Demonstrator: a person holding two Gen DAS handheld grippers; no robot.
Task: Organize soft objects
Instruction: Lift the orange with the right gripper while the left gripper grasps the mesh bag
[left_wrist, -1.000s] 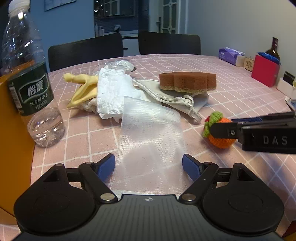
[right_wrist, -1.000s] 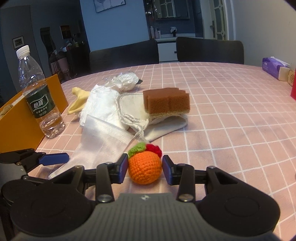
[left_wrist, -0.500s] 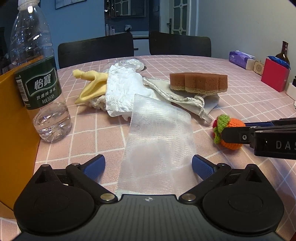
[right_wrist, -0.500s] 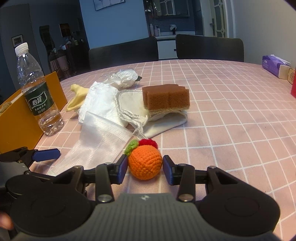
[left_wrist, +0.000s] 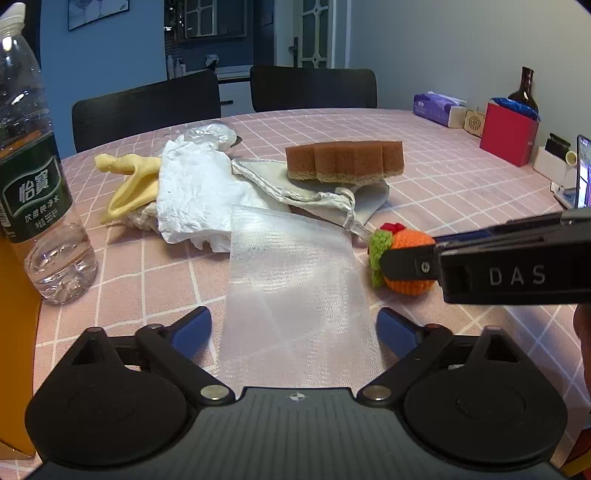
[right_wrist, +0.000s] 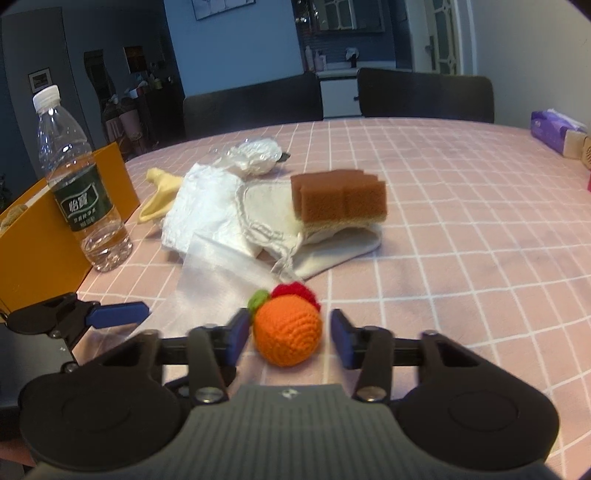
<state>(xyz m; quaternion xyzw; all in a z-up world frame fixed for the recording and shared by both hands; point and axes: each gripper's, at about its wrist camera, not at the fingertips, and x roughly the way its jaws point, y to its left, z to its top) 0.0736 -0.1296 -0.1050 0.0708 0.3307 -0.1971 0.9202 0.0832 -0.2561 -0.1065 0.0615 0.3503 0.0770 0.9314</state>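
An orange crochet fruit (right_wrist: 288, 332) with a green and red top rests low over the pink checked tablecloth, and my right gripper (right_wrist: 288, 326) is shut on it. In the left wrist view the fruit (left_wrist: 406, 258) shows behind one black right finger. My left gripper (left_wrist: 293, 319) is open, its blue pads well apart on either side of a white mesh bag (left_wrist: 295, 280) lying flat. Behind lie a brown sponge (left_wrist: 343, 160) on a beige drawstring pouch (left_wrist: 295, 188), a crumpled white sheet (left_wrist: 195, 192) and a yellow cloth (left_wrist: 129, 181).
A water bottle (right_wrist: 77, 184) stands at the left beside an orange box (right_wrist: 33, 236). A red box (left_wrist: 508, 134), a tissue pack (left_wrist: 432, 107) and a lit phone (left_wrist: 583, 173) sit at the far right. Two dark chairs stand beyond the table (left_wrist: 461, 177).
My left jaws stand a little wider than a second ago, and the left view has shifted slightly. The right gripper and the crochet fruit have stayed put.
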